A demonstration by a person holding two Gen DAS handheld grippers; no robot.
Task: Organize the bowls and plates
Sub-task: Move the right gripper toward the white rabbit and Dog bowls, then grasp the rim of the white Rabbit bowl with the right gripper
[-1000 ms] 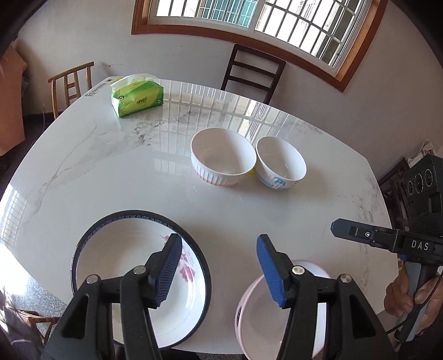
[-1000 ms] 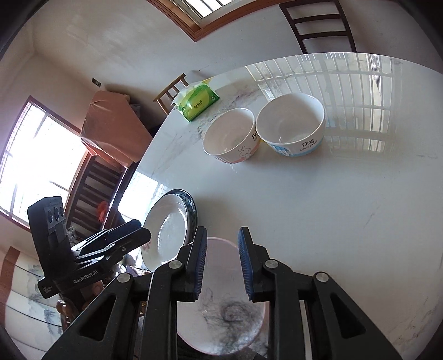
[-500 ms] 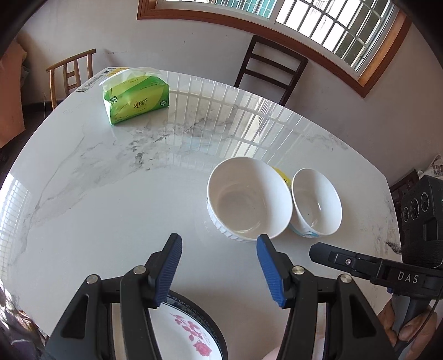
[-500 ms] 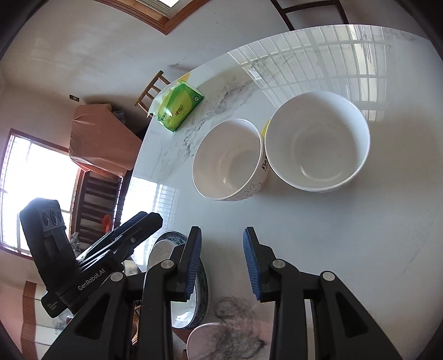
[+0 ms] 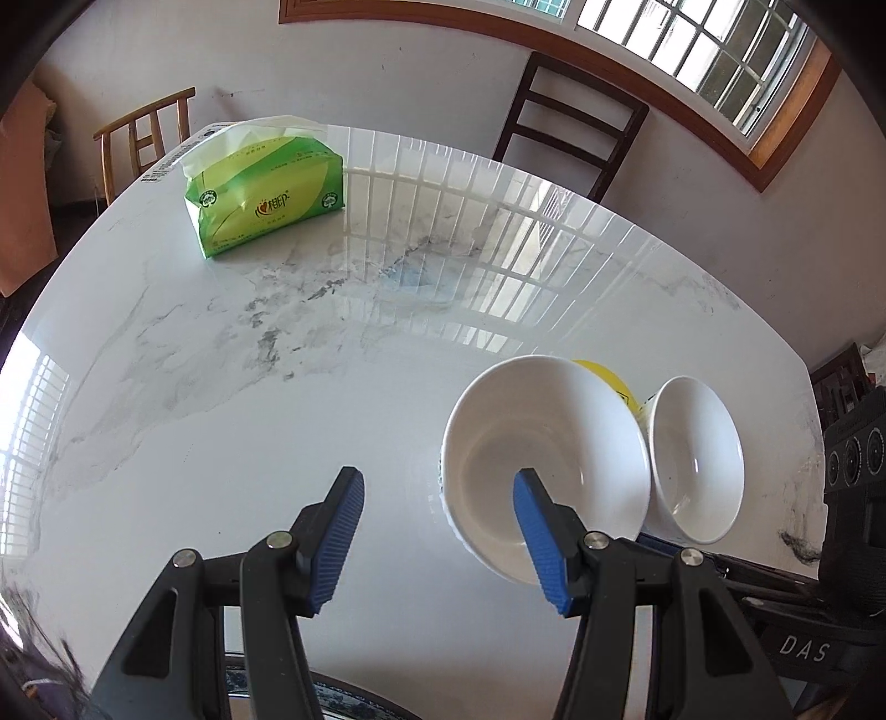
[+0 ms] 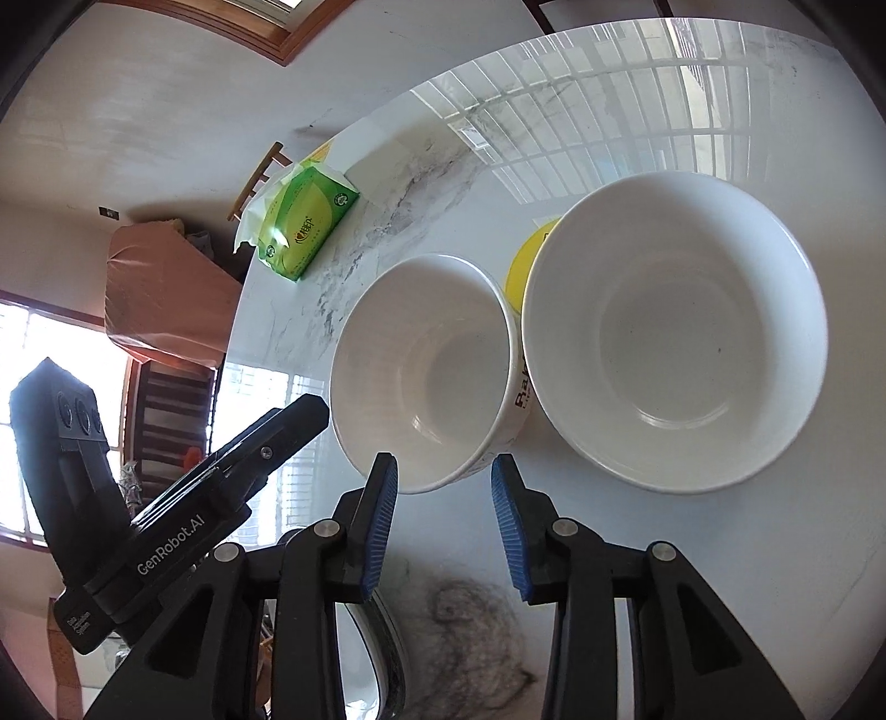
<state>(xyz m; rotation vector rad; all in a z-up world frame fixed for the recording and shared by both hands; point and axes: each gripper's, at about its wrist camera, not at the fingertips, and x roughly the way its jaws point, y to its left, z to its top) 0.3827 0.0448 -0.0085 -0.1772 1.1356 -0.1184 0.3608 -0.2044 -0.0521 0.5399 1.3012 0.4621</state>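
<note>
Over the near edge of the white marble table [image 5: 232, 387], the left gripper [image 5: 437, 531] hangs with its blue pads well apart and nothing between them; its right-hand pad shows in front of the near rim of a white bowl. The right gripper [image 6: 443, 515] has just been opening its jaws to a moderate gap, also empty, and points down at the near rim of the same bowl.

Two white bowls stand close together toward the table's right edge. In the left wrist view the ribbed bowl [image 5: 545, 459] is the nearer and the printed bowl [image 5: 695, 459] lies beyond it, their rims touching or nearly so. In the right wrist view the ribbed bowl [image 6: 423, 368] is on the left and the printed bowl [image 6: 675, 327] on the right. A yellow object [image 6: 529, 266] peeks out behind them; what it is cannot be told.

A dark-rimmed plate [image 6: 382, 637] shows only as a sliver at the near edge under the grippers. A green tissue pack [image 5: 266, 194] sits near the far left corner. The glossy top mirrors the barred window [image 5: 714, 50]. A dark chair [image 5: 570, 127] stands at the far edge, a light wooden chair [image 5: 144, 144] at the far left, against a white wall.
</note>
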